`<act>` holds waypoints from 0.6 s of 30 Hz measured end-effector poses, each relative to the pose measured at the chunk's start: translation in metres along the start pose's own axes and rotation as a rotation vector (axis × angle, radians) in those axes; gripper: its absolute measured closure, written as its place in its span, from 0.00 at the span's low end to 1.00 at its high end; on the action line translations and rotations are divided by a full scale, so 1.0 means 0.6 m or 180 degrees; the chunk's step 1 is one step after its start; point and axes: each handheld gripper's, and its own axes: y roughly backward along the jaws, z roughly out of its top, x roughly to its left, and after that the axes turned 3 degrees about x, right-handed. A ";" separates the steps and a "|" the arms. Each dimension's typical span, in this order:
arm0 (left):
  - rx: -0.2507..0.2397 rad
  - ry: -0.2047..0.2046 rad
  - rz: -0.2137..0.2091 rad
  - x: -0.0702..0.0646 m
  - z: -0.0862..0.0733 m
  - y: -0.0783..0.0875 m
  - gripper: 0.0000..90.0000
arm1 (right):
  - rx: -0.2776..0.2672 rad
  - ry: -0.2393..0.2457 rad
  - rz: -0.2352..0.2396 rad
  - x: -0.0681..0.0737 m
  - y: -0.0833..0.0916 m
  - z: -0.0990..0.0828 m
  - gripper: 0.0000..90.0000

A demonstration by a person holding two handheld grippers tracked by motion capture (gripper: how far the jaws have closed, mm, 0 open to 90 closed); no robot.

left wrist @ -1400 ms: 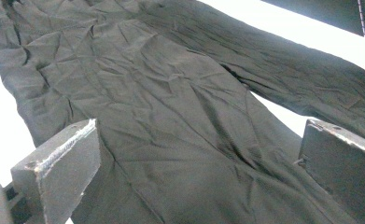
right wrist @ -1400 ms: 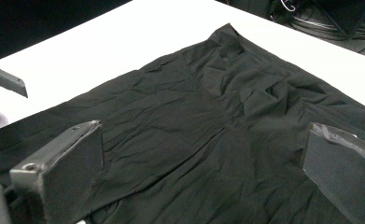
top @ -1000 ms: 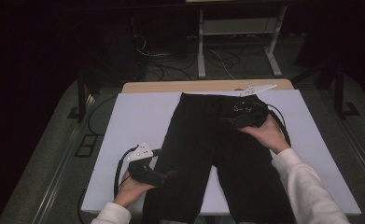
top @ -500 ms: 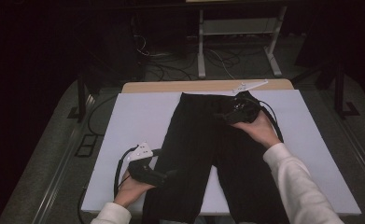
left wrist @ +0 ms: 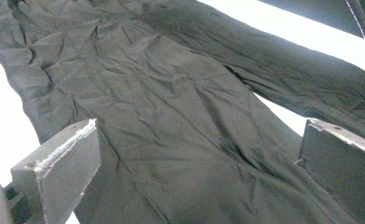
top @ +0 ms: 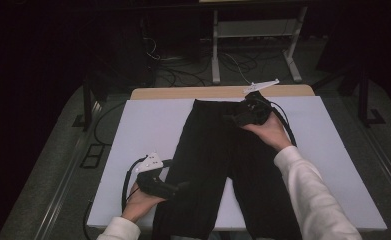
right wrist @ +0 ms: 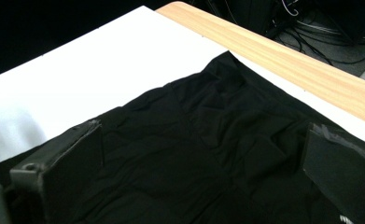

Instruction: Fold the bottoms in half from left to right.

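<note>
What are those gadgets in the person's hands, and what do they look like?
Each is a black handheld gripper: the left gripper and right gripper have blocky dark jaws, a pale three-cornered top plate and a trailing black cable. The person wears white long sleeves.

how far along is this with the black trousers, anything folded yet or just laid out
Done: the black trousers lie flat and spread on the white sheet, waistband at the far end, nothing folded. In hand: the right hand-held gripper hovers open over the waistband, and the left hand-held gripper is open at the outer edge of one leg. Neither has gripped cloth. Any fold is yet to come.
</note>
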 end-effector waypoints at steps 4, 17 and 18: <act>-0.0003 -0.0007 0.0000 0.001 0.000 0.000 0.00 | 0.0012 0.0003 0.0016 0.000 -0.012 0.007 0.00; -0.0043 -0.0027 0.0024 0.006 0.002 0.006 0.00 | -0.0063 -0.0060 0.0015 0.001 -0.058 0.036 0.00; -0.0050 -0.0023 0.0019 0.005 0.002 0.006 0.00 | -0.0064 -0.0051 0.0013 0.002 -0.061 0.037 0.00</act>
